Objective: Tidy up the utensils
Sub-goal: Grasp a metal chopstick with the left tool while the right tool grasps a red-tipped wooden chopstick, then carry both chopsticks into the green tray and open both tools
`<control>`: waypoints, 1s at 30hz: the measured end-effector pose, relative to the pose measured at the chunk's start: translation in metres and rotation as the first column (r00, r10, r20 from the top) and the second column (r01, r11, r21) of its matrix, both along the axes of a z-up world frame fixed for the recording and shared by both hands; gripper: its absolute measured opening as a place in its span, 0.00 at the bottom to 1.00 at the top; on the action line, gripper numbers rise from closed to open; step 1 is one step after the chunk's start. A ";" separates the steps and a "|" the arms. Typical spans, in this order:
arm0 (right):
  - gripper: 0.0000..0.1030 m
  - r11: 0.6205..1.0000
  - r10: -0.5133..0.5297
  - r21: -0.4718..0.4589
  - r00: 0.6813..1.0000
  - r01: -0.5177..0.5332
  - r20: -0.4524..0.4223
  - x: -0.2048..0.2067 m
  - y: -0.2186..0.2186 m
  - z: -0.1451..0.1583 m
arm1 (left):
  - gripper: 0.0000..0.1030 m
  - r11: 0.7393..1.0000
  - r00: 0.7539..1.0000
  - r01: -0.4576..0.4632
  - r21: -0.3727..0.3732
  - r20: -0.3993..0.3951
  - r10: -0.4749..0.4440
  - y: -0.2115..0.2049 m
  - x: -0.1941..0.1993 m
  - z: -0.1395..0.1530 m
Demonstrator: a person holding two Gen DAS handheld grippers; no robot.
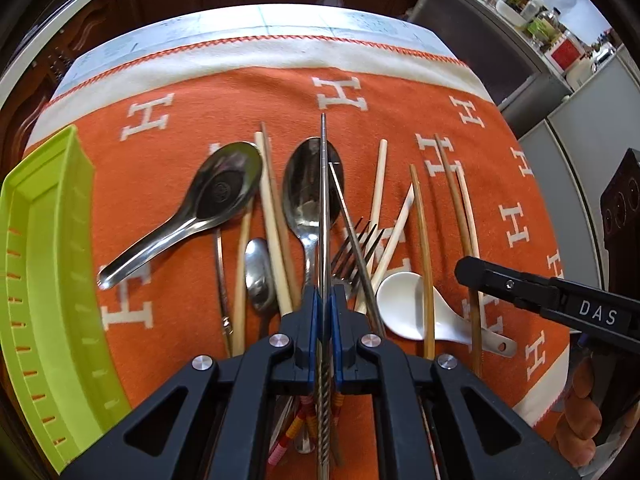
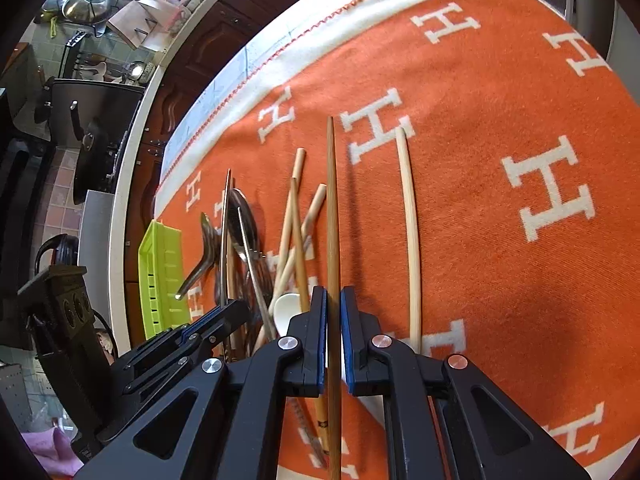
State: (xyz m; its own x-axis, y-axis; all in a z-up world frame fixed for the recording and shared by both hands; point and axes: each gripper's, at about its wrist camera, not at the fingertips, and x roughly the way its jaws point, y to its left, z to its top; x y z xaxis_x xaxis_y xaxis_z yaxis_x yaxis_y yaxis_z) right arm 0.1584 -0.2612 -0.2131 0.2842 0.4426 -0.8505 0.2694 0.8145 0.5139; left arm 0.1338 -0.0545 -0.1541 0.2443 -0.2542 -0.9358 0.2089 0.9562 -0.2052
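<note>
- Steel chopstick (image 1: 324,184) is pinched in the clenched left claw (image 1: 325,300) and points straight ahead of it, over the pile.
- Brown wooden chopstick (image 2: 331,208) is pinched the same way in the clenched right claw (image 2: 333,300); a pale chopstick (image 2: 410,240) lies just right of that claw on the orange cloth (image 2: 500,280) of the bench.
- Under and around the left claw, spoons, a fork (image 1: 354,248), a white ceramic spoon (image 1: 404,304) and more chopsticks lie mixed.
- Far left of the left claw, the green tray (image 1: 44,272) shows no utensil inside.
- I judge the sorting is only at its start; almost everything is left to do.
</note>
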 end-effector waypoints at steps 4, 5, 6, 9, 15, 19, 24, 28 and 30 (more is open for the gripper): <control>0.07 1.000 0.004 0.005 1.000 -0.004 0.017 -0.005 0.004 0.013 | 0.04 1.000 1.000 -0.026 -0.017 0.015 0.026 0.014 -0.011 0.016; 0.07 1.000 0.009 0.006 1.000 -0.009 0.026 -0.007 0.006 0.019 | 0.04 0.999 0.999 -0.033 -0.020 0.022 0.034 0.019 -0.014 0.022; 0.07 1.000 0.016 0.004 0.999 -0.016 0.035 -0.009 0.009 0.026 | 0.04 0.999 0.999 -0.039 -0.021 0.028 0.039 0.025 -0.017 0.027; 0.07 0.999 0.044 0.004 0.997 -0.045 0.061 -0.016 0.016 0.043 | 0.04 0.998 0.996 -0.065 -0.016 0.062 0.066 0.046 -0.028 0.047; 0.07 0.987 0.159 -0.011 0.983 -0.158 0.092 -0.020 0.066 0.075 | 0.04 0.987 0.981 -0.157 0.026 0.115 0.153 0.102 -0.045 0.072; 0.07 0.965 0.261 -0.033 0.960 -0.259 0.097 -0.019 0.113 0.091 | 0.04 0.973 0.968 -0.228 0.040 0.115 0.222 0.143 -0.051 0.071; 0.07 0.923 0.385 -0.064 0.918 -0.380 0.099 -0.026 0.185 0.105 | 0.04 0.955 0.952 -0.295 0.046 0.102 0.289 0.183 -0.057 0.057; 0.07 0.893 0.449 -0.057 0.891 -0.446 0.067 -0.025 0.234 0.100 | 0.04 0.945 0.943 -0.325 0.047 0.091 0.320 0.203 -0.058 0.044; 0.07 0.889 0.458 -0.040 0.887 -0.457 0.051 -0.024 0.249 0.095 | 0.04 0.943 0.941 -0.330 0.051 0.091 0.325 0.208 -0.057 0.038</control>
State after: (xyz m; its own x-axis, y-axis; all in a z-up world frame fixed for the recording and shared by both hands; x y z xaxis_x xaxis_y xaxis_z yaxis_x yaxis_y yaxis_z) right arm 0.1346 -0.0120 -0.1182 0.1046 0.5134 -0.8518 -0.1657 0.8535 0.4941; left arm 0.0765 0.1537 -0.1162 0.3783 -0.0870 -0.9216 -0.1046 0.9852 -0.1359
